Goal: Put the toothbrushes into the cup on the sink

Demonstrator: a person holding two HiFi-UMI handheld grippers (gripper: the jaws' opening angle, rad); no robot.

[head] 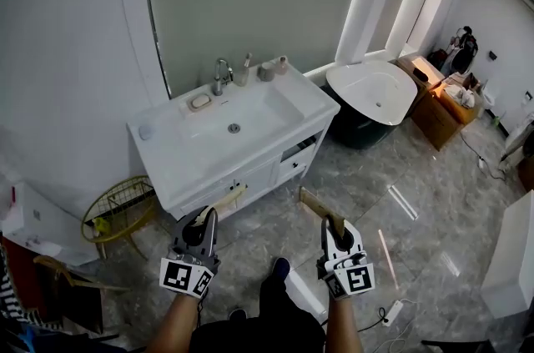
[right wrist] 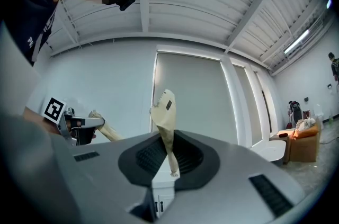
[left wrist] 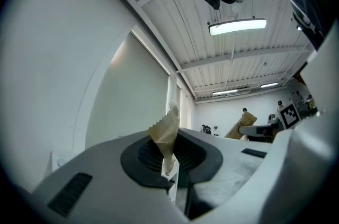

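Both bare forearms reach forward, stopping short of the sink. The left gripper is just before the sink's front edge, jaws closed on a paper-wrapped toothbrush. The right gripper, off the sink's right front corner, clamps a second wrapped toothbrush.

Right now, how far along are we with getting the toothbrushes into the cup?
Done: both pickups. The left gripper is shut on one paper-wrapped toothbrush, the right gripper on a second paper-wrapped toothbrush. In hand: both held short of the sink. Left: reach the cup beside the faucet and drop both in.
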